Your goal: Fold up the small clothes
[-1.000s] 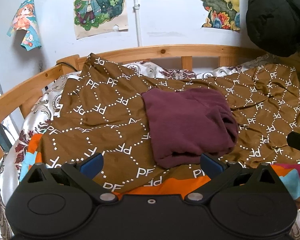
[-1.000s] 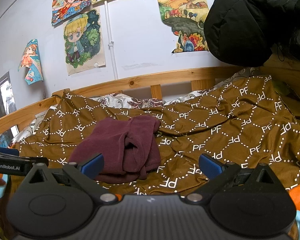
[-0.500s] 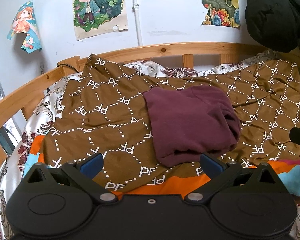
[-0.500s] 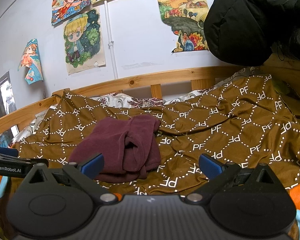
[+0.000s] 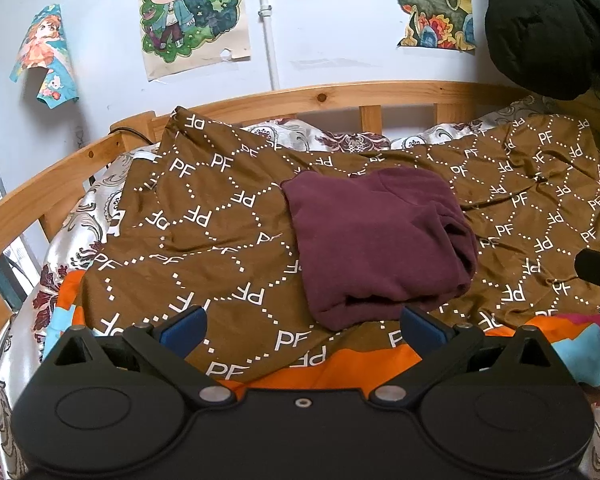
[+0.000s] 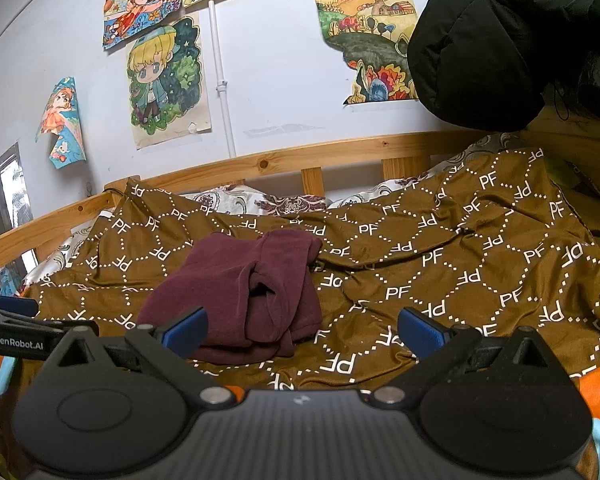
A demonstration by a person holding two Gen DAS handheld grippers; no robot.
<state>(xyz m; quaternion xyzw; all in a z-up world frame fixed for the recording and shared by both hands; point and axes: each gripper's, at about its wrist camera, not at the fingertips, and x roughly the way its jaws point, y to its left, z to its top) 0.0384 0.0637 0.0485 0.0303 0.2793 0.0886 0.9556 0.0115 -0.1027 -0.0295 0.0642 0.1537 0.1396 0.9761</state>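
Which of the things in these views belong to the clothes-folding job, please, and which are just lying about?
Part of the job:
- maroon garment, lying folded on the bed
- left tool, open, holding nothing
- right tool, open, holding nothing

Just lying about:
- brown PF-print cover under the garment
- black jacket hanging at the right
- cartoon posters on the wall
- wooden bed rail

Wooden-railed bed [image 5: 332, 98], pale pine slats along far and left sides. Brown cover [image 5: 204, 240] printed with white "PF" letters in dotted diamonds is spread over most of it, creased and rumpled toward the right. A white sheet with maroon floral pattern [image 5: 80, 216] shows at the left edge and along the far rail. An orange and light-blue cloth [image 5: 340, 368] peeks out under the near edge. A folded maroon garment [image 5: 372, 240] lies on the brown cover, near centre.
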